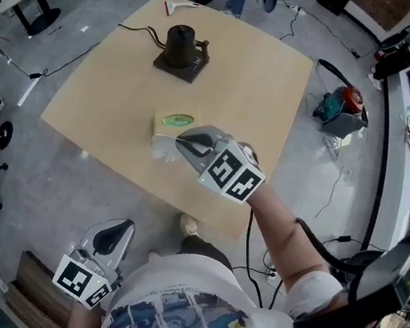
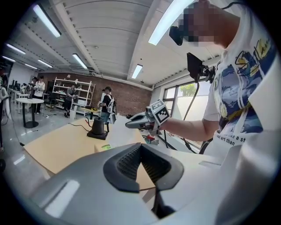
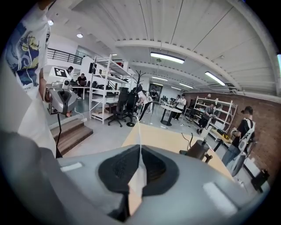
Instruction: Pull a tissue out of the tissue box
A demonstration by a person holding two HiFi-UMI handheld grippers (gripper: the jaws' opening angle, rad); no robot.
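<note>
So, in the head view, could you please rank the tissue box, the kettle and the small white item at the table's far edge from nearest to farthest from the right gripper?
1. The tissue box, right at the right gripper, towards the table's near side.
2. The kettle, on its base, further up the table.
3. The small white item, at the far edge.

Grey L tongs [image 1: 125,225] & R tongs [image 1: 179,141], b&w marker cubes [image 1: 233,174], white graphic tee [image 1: 186,313].

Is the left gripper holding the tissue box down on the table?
No: in the head view the left gripper hangs beyond the near edge of the table, well apart from the tissue box.
</note>
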